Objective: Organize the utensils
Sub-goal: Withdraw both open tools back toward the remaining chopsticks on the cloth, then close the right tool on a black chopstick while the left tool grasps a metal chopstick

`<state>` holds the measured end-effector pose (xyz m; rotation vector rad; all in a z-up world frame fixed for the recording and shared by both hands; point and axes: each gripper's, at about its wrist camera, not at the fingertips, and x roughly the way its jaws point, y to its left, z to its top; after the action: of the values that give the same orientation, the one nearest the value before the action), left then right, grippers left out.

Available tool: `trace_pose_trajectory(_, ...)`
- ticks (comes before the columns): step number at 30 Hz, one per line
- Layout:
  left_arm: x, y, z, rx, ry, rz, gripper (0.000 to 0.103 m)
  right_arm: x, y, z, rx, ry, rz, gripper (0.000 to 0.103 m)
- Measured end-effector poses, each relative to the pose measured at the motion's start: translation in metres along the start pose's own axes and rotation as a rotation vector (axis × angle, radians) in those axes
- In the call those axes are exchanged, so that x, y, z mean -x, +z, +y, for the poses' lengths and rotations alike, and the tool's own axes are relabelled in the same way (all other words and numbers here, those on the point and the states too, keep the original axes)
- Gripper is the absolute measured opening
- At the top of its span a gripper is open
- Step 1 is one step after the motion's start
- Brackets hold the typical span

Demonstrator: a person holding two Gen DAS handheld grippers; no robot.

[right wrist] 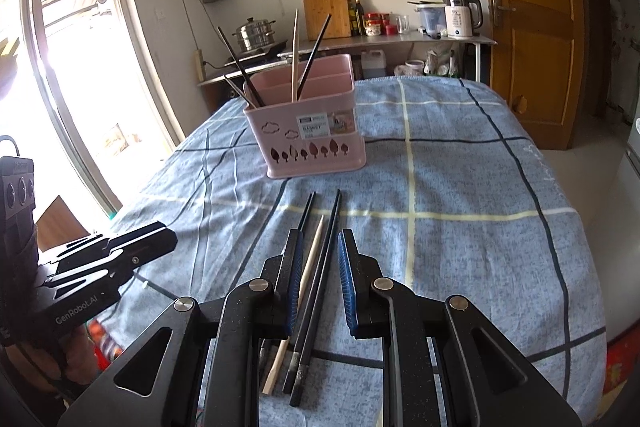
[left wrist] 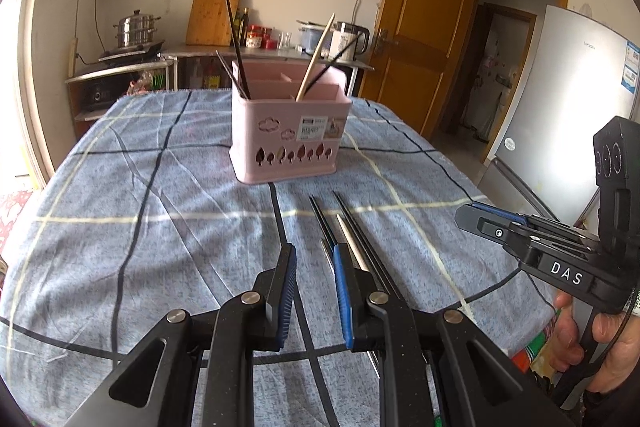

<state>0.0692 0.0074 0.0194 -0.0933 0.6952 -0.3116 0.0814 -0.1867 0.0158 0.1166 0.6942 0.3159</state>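
A pink utensil basket (left wrist: 286, 135) (right wrist: 310, 131) stands on the blue checked tablecloth with several chopsticks upright in it. Loose chopsticks lie on the cloth in front of it: black ones (right wrist: 320, 267) and a pale wooden one (right wrist: 310, 263), also in the left wrist view (left wrist: 352, 227). My right gripper (right wrist: 318, 247) is open, hovering over the loose chopsticks, which run between its fingers. My left gripper (left wrist: 314, 255) is open and empty, just left of them. The right gripper also shows in the left wrist view (left wrist: 472, 217), and the left gripper in the right wrist view (right wrist: 170, 233).
The table (right wrist: 480, 187) fills the near field; its edges drop off left and right. A counter (right wrist: 360, 43) with a steamer pot (right wrist: 254, 35), cutting board and kettle (right wrist: 460, 15) stands behind. A wooden door (right wrist: 532, 27) and a fridge (left wrist: 560, 107) are on the right.
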Motion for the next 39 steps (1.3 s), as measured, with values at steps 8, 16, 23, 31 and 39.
trace_pose_trajectory(8,-0.033,-0.008,0.003,0.03,-0.014,0.089,0.019,-0.029,-0.011,-0.005,-0.014,0.001,0.071,0.018)
trace_pose_trajectory(16,-0.069,-0.009,0.007,0.07,-0.029,0.165,0.019,-0.067,-0.023,-0.01,-0.025,-0.008,0.17,0.018)
trace_pose_trajectory(23,-0.092,-0.007,0.005,0.081,-0.028,0.197,0.024,-0.09,-0.023,-0.01,-0.016,-0.011,0.221,0.018)
trace_pose_trajectory(31,-0.107,-0.009,0.002,0.083,-0.003,0.225,0.027,-0.097,-0.022,-0.012,-0.009,-0.024,0.223,0.018)
trace_pose_trajectory(39,-0.112,-0.009,-0.012,0.016,0.043,0.217,0.035,-0.098,-0.024,-0.007,0.036,-0.054,0.228,0.018)
